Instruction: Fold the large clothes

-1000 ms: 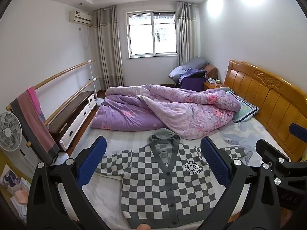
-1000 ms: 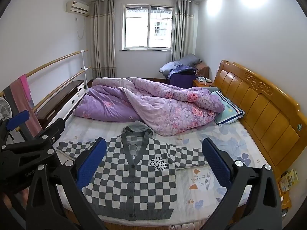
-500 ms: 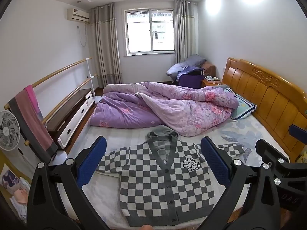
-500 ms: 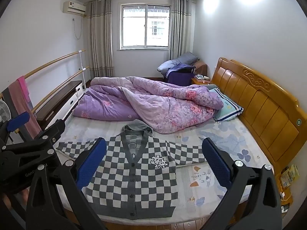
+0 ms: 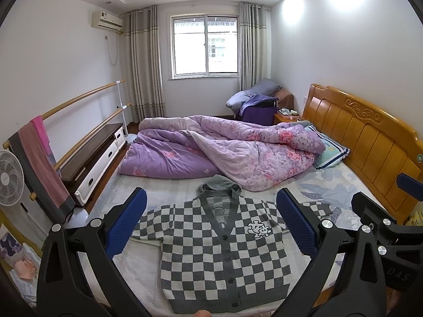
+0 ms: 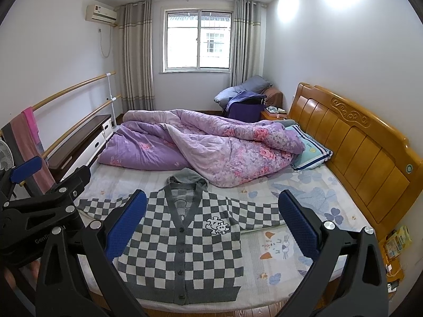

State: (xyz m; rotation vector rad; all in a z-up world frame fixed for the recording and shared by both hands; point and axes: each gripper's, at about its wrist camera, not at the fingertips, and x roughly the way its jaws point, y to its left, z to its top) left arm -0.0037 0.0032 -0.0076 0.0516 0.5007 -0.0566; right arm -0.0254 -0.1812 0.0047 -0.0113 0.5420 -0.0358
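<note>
The checkered cardigan (image 5: 224, 253) lies flat, front up, on the bed (image 6: 304, 195) below the purple quilt (image 6: 211, 142); left gripper (image 5: 211, 227) and right gripper (image 6: 212, 227) hover above it, fingers spread and empty.

Black claw (image 5: 211, 224) frames — silver screws, blue textured pads (image 5: 126, 225).

Knitted cardigan (image 5: 224, 248) on matt cotton sheet (image 6: 298, 198); glossy wooden headboard (image 6: 351, 142); textured rubbery fingers (image 5: 296, 222).
</note>
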